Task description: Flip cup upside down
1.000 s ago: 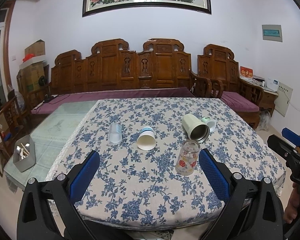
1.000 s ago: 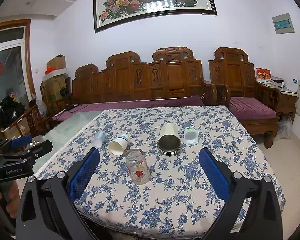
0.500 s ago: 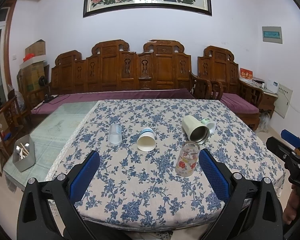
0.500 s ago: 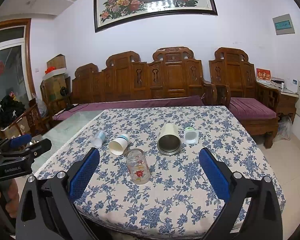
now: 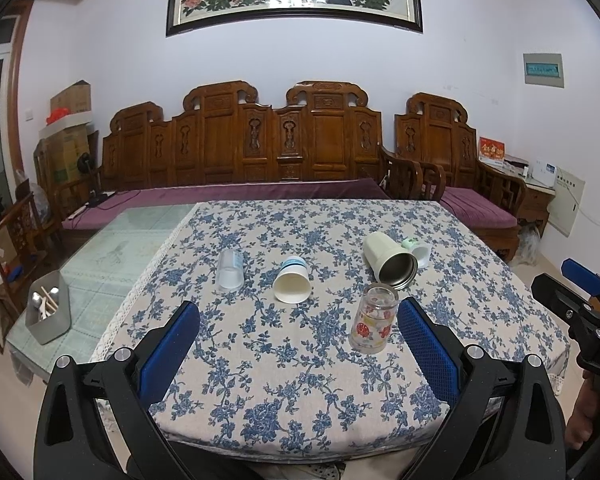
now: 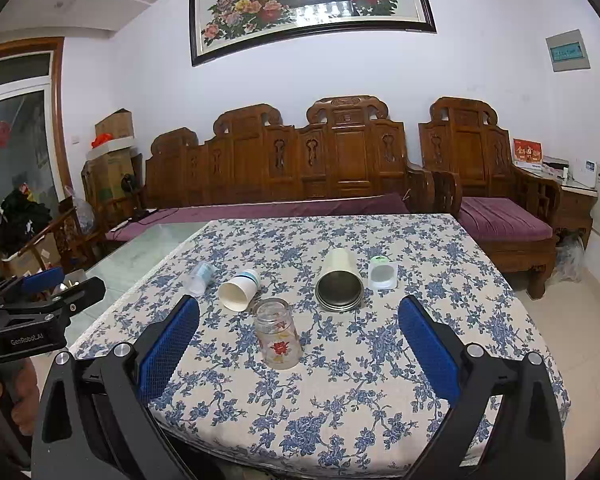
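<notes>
A glass cup with a red flower print [image 5: 373, 319] [image 6: 278, 333] stands on the blue-flowered tablecloth [image 5: 300, 380] [image 6: 360, 392], narrower end up. Behind it lie on their sides a white paper cup [image 5: 292, 285] [image 6: 239, 290], a cream steel tumbler [image 5: 389, 261] [image 6: 339, 281], a clear plastic cup [image 5: 230, 271] [image 6: 199, 277] and a small white cup with a green end [image 5: 416, 251] [image 6: 382, 273]. My left gripper [image 5: 299, 344] is open and empty near the table's front edge. My right gripper [image 6: 299, 344] is open and empty, also at the front edge.
A metal tin with utensils [image 5: 48, 312] sits on the glass table part at the left. A carved wooden sofa [image 5: 260, 152] stands behind the table, an armchair [image 6: 496, 200] at the right. The other gripper shows at each frame's side.
Both grippers have drawn back and lifted very slightly; the view of the table is nearly the same. The cups have not moved.
</notes>
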A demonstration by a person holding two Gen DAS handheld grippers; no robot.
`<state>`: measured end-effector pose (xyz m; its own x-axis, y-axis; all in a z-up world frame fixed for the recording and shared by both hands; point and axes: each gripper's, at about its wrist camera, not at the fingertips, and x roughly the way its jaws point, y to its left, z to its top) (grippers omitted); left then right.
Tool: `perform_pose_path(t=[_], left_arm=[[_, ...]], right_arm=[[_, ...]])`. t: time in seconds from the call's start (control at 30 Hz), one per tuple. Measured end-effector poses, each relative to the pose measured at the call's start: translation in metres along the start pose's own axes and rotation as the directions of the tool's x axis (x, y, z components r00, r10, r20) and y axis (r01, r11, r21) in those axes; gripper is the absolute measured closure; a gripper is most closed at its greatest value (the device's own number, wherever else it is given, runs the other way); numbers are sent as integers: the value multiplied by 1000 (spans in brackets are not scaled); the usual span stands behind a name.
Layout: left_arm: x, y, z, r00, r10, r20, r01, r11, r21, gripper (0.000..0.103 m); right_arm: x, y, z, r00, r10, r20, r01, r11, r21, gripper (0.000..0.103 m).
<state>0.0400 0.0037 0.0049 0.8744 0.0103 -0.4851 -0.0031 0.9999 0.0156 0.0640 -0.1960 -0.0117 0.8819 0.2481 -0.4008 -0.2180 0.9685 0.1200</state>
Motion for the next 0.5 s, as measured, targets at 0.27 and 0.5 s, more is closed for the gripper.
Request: perform_pose_path(t=[0.27, 0.5], left_arm=[[-1, 0, 1, 1000, -2, -1, 2, 1000, -1, 8], [-2, 0, 1, 1000, -2, 2, 2, 1000, -4, 8]], right_arm=[[-1, 0, -1, 1000, 1, -1, -1, 1000, 0, 3], [-5, 2, 0, 1000, 2, 8, -2, 1000, -4, 3]])
